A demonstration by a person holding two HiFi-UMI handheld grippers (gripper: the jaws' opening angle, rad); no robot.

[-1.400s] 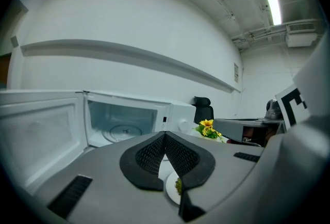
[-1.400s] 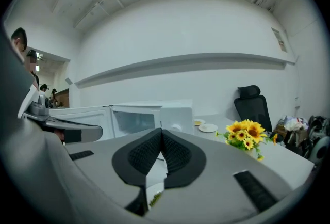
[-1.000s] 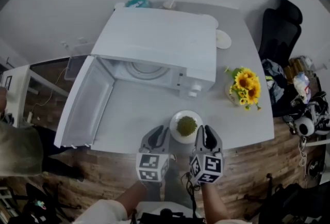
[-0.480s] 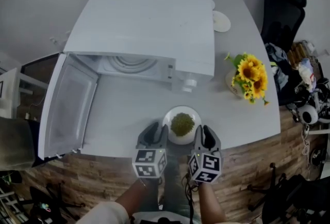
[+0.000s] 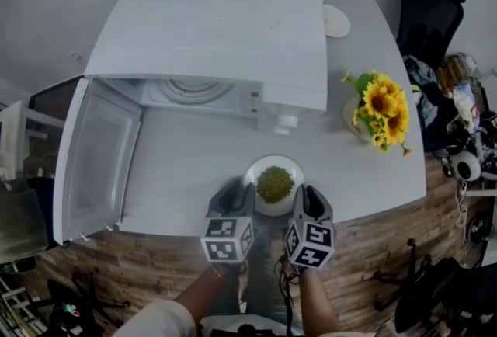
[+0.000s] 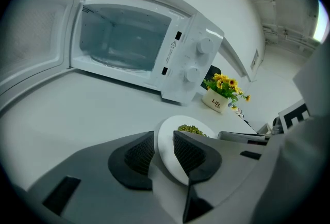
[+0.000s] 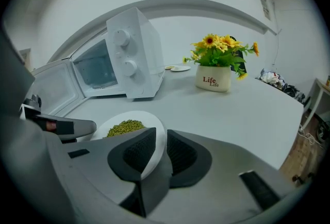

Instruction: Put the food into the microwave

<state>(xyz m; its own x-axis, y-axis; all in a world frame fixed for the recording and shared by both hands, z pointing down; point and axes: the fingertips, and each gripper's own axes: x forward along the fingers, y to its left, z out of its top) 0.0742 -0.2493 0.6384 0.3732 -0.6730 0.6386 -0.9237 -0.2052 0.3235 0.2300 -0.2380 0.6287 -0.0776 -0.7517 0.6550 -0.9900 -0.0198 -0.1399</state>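
Note:
A white plate with a heap of green peas sits on the white table near its front edge. My left gripper is at the plate's near-left rim, and my right gripper is at its near-right rim. In the left gripper view the plate has its rim between the open jaws of the left gripper. The right gripper likewise straddles the plate's rim with its jaws open. The microwave stands behind with its door swung open to the left and its cavity empty.
A pot of sunflowers stands at the right of the table. A small saucer lies behind the microwave's right corner. A black chair and clutter stand beyond the table's right edge. Wooden floor lies below the front edge.
Both grippers have come down and slid forward until their jaws reach around the plate's near rim. The plate itself has not moved.

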